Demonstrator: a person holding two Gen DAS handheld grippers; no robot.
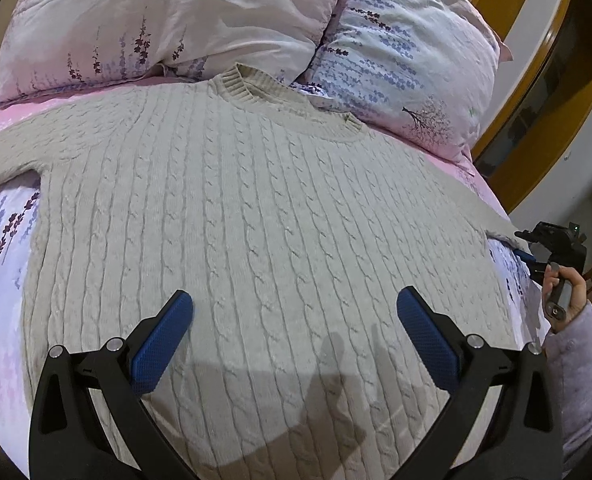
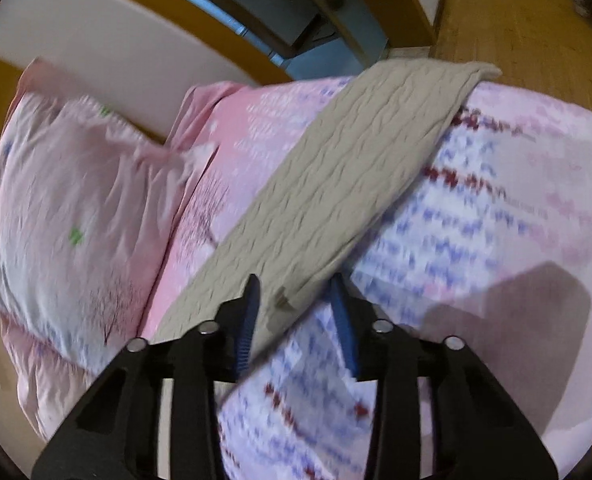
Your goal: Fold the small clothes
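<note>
A beige cable-knit sweater [image 1: 256, 200] lies flat, front up, on the bed, its collar toward the pillows. My left gripper [image 1: 294, 300] hovers open over the sweater's lower body, nothing between its blue pads. One sleeve [image 2: 356, 160] stretches out across the sheet to the bed's edge. My right gripper [image 2: 296, 292] points down at that sleeve near the shoulder end. Its fingers straddle the sleeve's edge with a gap left, and the pads do not press the knit. The left wrist view shows the right gripper [image 1: 530, 258] at the far right, held by a hand [image 1: 572, 292]. The right wrist view is blurred.
Two floral pillows [image 1: 156, 20] [image 1: 408, 52] lean at the head of the bed, just behind the collar. The pink and lavender sheet [image 1: 4, 240] shows on both sides of the sweater. A yellow wooden frame [image 1: 536, 112] and wooden floor [image 2: 516, 12] lie past the bed's edge.
</note>
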